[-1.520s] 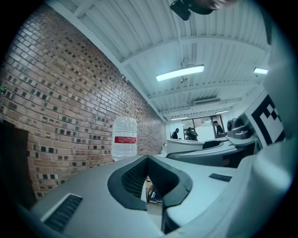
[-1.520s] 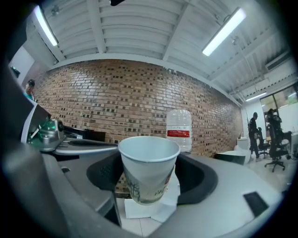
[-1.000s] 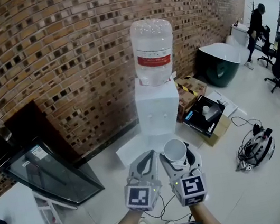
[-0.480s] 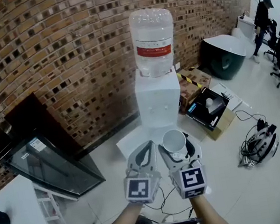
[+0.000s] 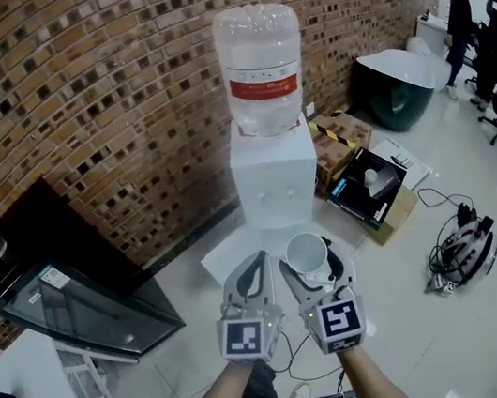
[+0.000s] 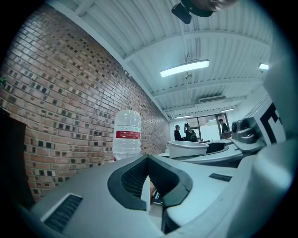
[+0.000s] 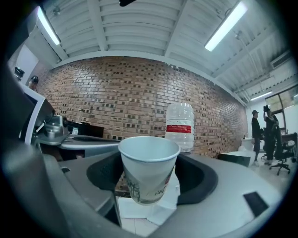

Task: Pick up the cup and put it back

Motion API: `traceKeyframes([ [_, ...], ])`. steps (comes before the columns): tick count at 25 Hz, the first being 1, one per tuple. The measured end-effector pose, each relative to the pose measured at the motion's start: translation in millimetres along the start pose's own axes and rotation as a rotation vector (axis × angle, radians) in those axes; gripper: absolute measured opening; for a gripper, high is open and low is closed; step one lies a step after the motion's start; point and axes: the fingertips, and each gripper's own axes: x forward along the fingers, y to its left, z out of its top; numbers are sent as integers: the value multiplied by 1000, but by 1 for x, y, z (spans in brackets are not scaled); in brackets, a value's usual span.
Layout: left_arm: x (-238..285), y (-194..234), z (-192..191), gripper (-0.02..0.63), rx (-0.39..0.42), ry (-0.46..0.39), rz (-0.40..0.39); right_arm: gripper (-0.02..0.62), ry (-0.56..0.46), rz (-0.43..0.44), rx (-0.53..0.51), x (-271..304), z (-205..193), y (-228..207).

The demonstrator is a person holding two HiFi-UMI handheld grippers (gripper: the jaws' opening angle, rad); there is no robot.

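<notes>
A brick wall stands behind one white water dispenser that carries one bottle. Two grippers hang side by side above the floor. The right gripper clamps the single paper cup upright between wide jaws. The left gripper has its jaws together on nothing. Open floor lies toward the dispenser, and boxes crowd its right side.

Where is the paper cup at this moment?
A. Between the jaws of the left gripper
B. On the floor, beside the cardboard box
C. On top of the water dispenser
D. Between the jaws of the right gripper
D: the right gripper view shows the paper cup upright between the jaws of the right gripper, while the left gripper has its jaws together with nothing in them.
</notes>
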Motion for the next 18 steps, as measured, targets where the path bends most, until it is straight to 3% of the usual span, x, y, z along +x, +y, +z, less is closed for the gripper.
traceKeyframes([
  [9, 77, 63, -43, -5, -19, 16, -71, 350, 11, -72, 21, 106, -13, -24],
  [18, 149, 113, -72, -5, -42, 1, -124, 350, 66, -105, -89, 184, -32, -44],
])
